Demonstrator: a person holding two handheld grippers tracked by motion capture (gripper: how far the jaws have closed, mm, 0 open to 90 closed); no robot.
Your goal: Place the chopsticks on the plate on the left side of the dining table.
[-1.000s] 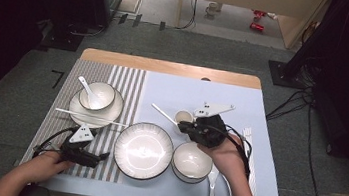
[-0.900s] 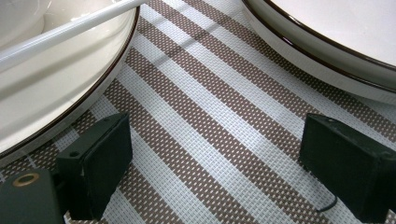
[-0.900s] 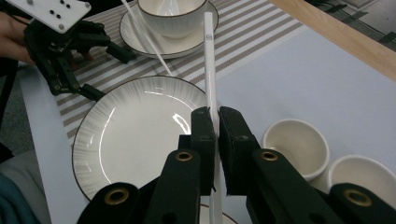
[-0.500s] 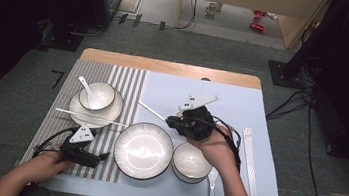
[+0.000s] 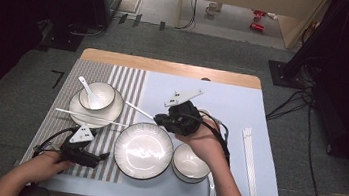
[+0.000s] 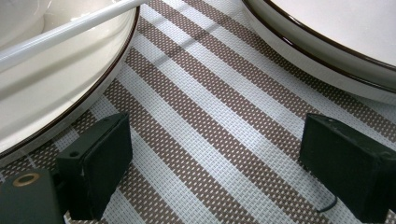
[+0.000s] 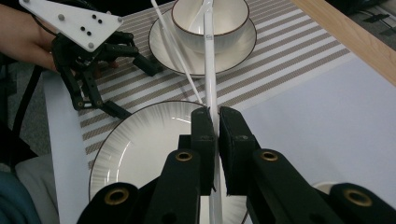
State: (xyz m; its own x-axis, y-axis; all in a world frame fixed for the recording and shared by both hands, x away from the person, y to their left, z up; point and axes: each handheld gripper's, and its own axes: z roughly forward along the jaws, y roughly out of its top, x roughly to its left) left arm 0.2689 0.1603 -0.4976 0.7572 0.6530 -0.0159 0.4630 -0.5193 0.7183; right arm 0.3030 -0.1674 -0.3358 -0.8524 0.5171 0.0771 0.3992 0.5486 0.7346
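My right gripper (image 5: 158,120) hovers over the far edge of the large white plate (image 5: 143,150), shut on a white chopstick (image 5: 137,109) that points left toward the bowl. In the right gripper view the black jaws pinch this chopstick (image 7: 208,56) at their tips (image 7: 212,119). A second chopstick (image 5: 90,116) lies across the saucer (image 5: 77,111) that carries a bowl with a spoon (image 5: 96,95). My left gripper (image 5: 99,158) rests on the striped mat (image 6: 210,116), open, with only mat between its fingers (image 6: 100,163). The right gripper view also takes in the left gripper (image 7: 137,91).
A small empty bowl (image 5: 190,163) sits right of the large plate, under my right forearm. A white spoon (image 5: 211,193) lies near the front edge. Two more chopsticks (image 5: 250,162) lie at the right on the blue mat (image 5: 223,94).
My right gripper has carried the chopstick to the left, from above the small bowl to the large plate's far edge. The left gripper has stayed put.
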